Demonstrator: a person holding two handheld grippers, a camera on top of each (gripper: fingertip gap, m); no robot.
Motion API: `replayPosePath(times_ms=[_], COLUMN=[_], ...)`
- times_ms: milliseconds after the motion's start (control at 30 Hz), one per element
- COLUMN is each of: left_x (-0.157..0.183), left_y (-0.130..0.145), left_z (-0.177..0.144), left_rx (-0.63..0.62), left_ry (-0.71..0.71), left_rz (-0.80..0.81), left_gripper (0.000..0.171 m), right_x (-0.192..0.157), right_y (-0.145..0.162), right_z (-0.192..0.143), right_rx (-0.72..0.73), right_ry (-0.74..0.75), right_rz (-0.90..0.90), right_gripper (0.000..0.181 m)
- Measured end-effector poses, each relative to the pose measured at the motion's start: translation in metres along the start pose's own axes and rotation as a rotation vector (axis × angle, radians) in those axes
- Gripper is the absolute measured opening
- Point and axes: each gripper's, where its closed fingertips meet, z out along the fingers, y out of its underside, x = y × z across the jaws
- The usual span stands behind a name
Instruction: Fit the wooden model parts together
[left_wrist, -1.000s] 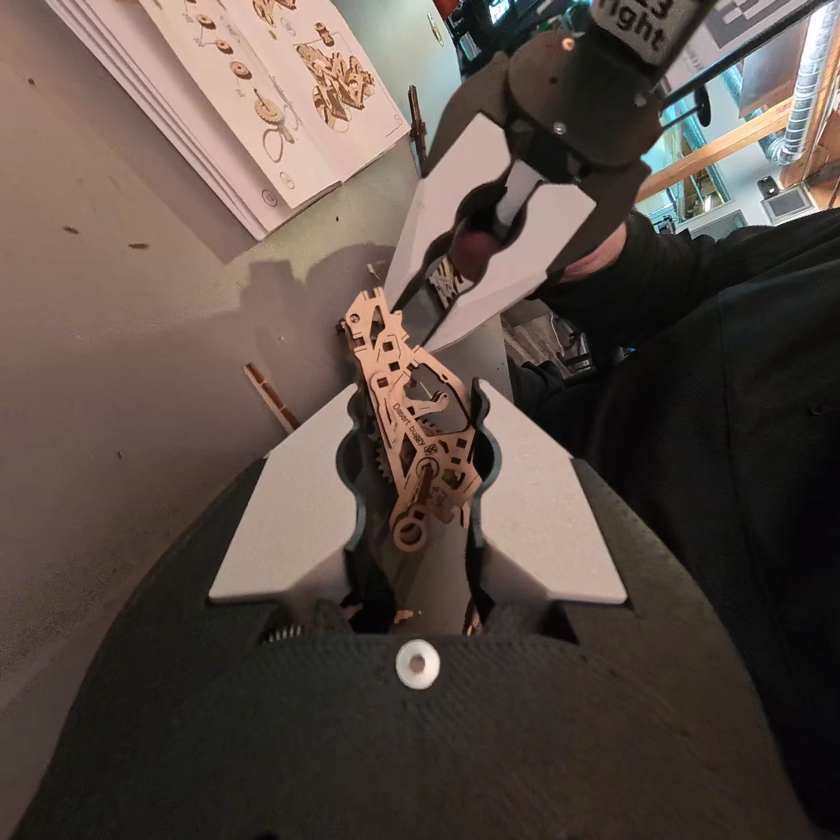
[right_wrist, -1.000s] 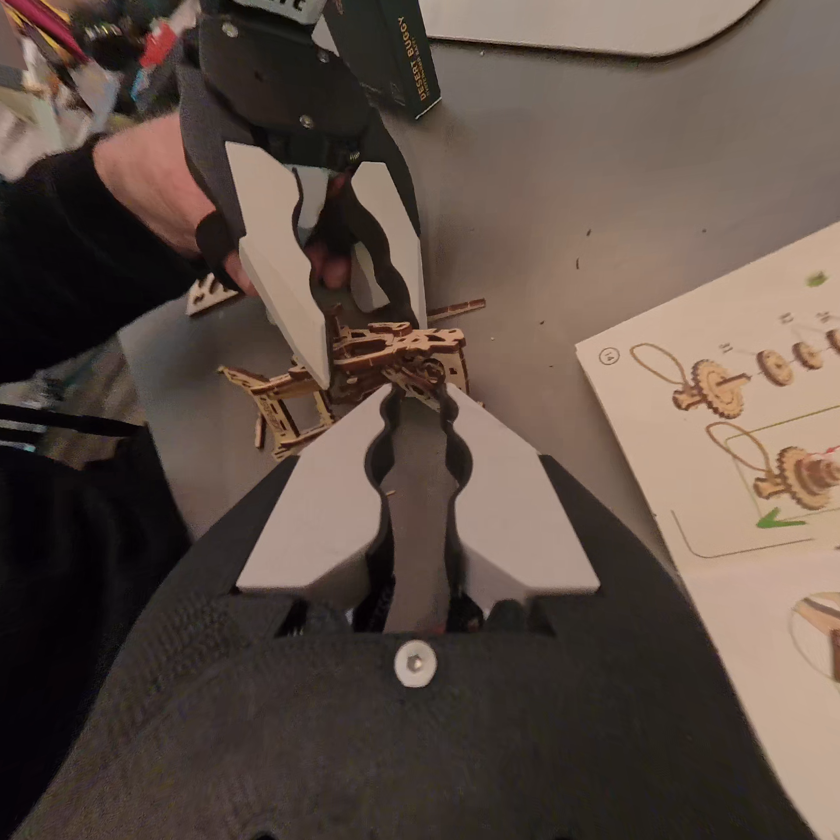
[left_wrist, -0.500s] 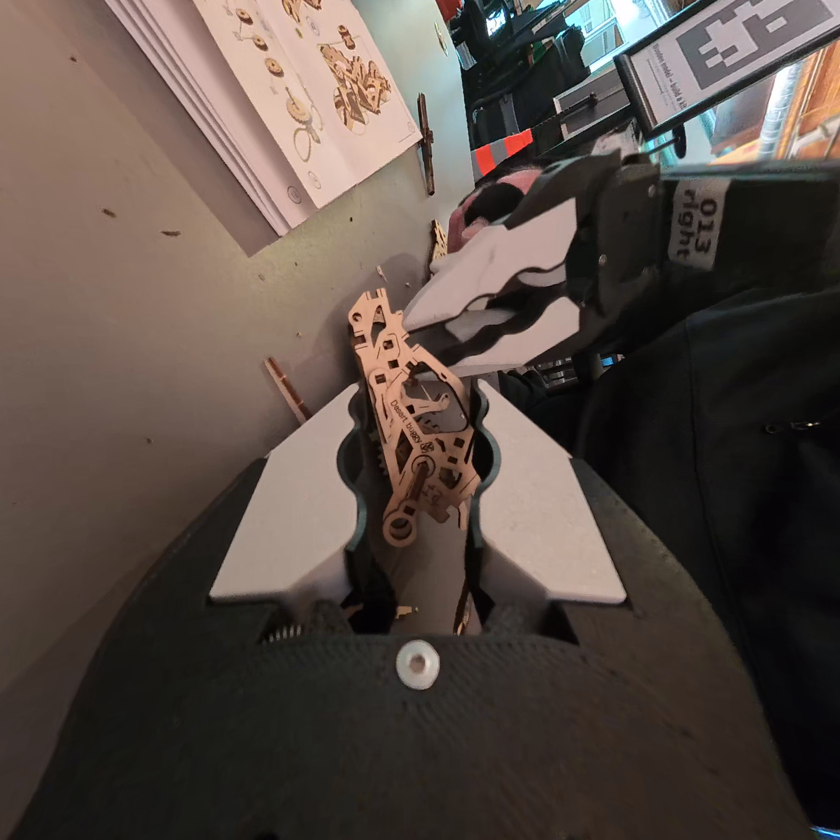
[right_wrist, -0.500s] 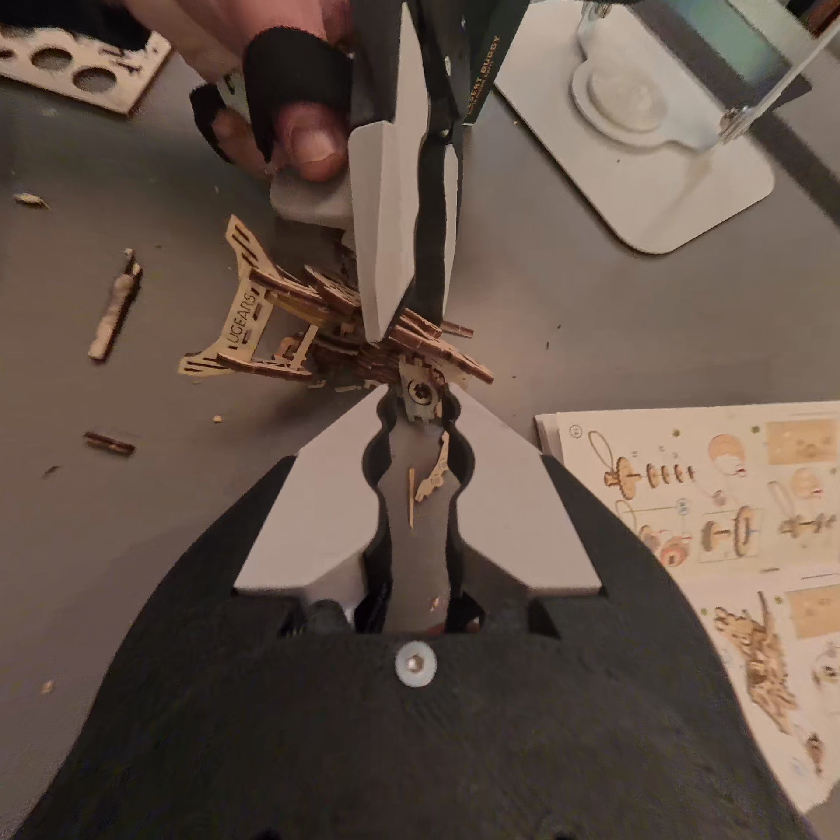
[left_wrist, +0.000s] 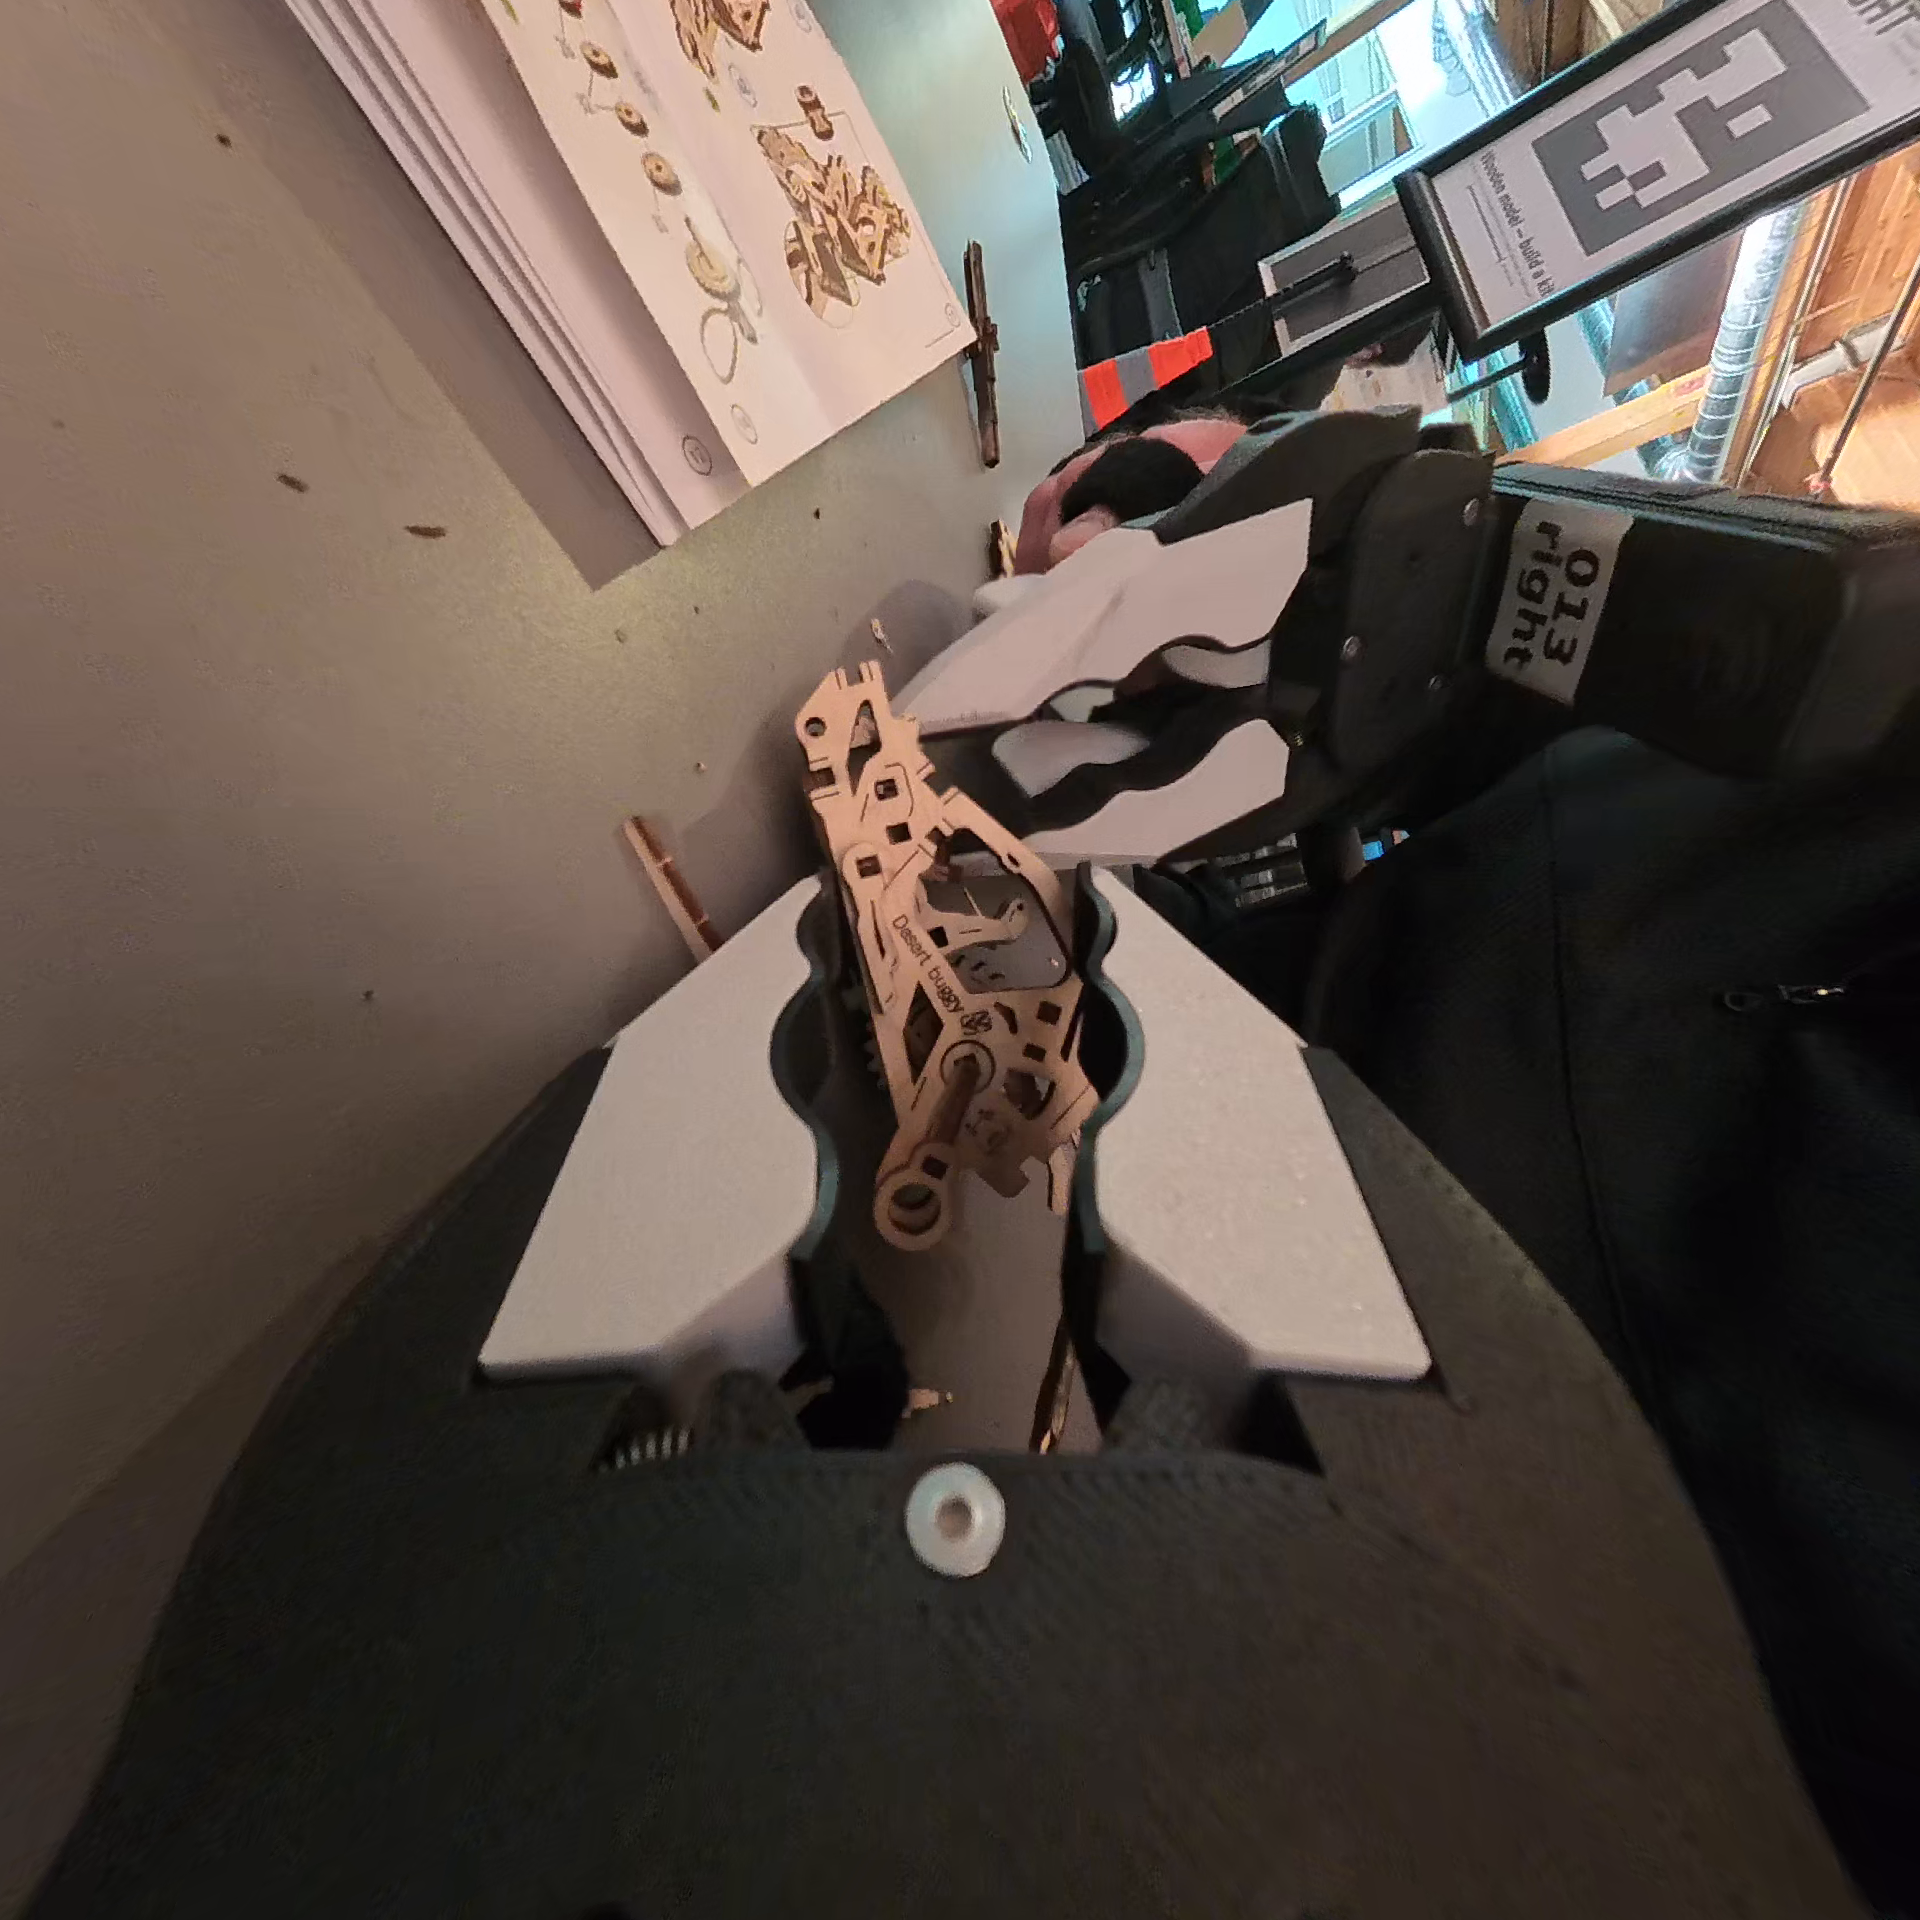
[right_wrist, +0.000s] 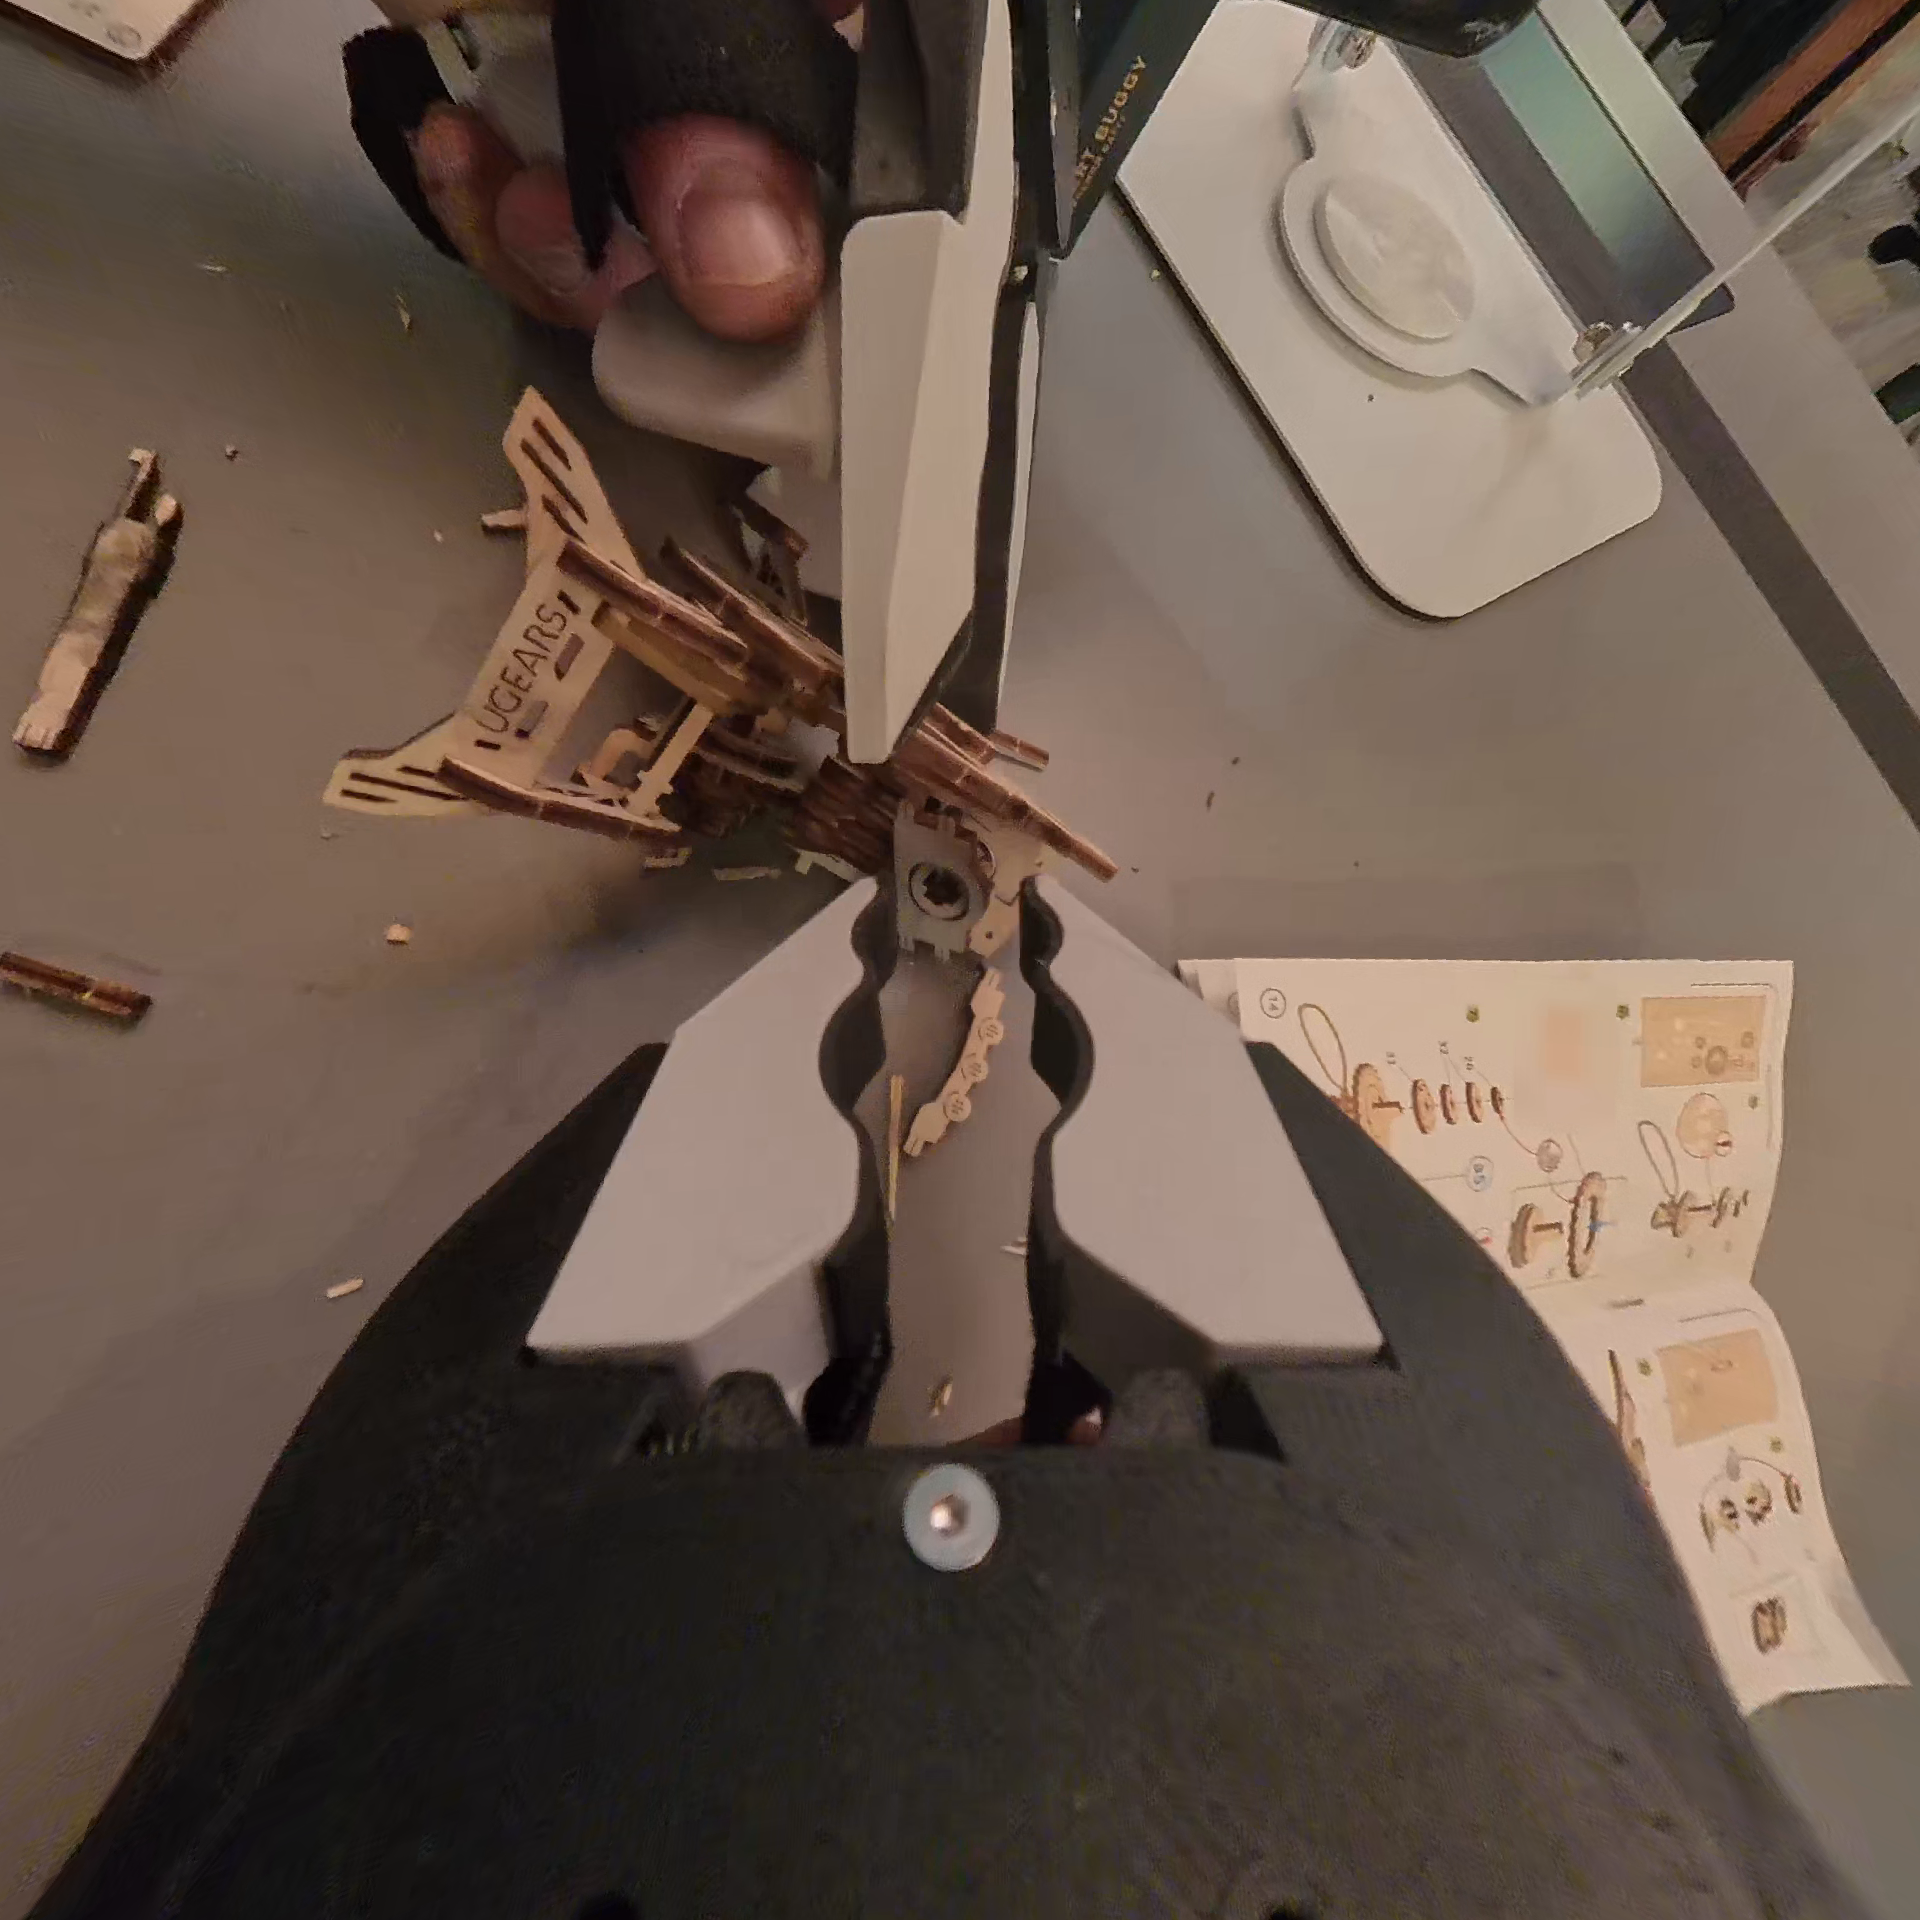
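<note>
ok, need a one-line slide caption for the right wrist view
Right gripper closes on a small hub piece at the wooden model, which the left gripper clamps above the grey table.

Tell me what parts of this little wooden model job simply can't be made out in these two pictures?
- Left wrist view: the far side of the wooden model is hidden by its own near plate and the left gripper.
- Right wrist view: whether the right gripper actually pinches the small hub piece; its fingertips cover the contact.
- Right wrist view: the model's middle, behind the left gripper's finger.
- Instruction booklet: cut off by the gripper body.
</note>
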Motion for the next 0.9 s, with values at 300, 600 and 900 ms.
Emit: replayPosePath(times_ms=[300,600,900], left_x=[0.0002,0.0029,0.0044], left_y=[0.0001,0.0020,0.0026], left_z=[-0.0001,0.0031,0.0051], left_rx=[0.001,-0.003,0.005], left_ry=[0.002,-0.010,-0.062], left_rz=[-0.002,0.033,0.112], left_gripper=[0.042,0.043,0.043], right_x=[-0.0040,-0.0029,-0.0044], right_y=[0.0036,0.0035,0.0036], right_z=[0.0019,0.0030,0.0012], right_rx=[-0.030,-0.052,-0.065], right_ry=[0.042,0.005,-0.139], right_rz=[-0.123,-0.045,0.207], right_gripper=[0.019,0.015,0.015])
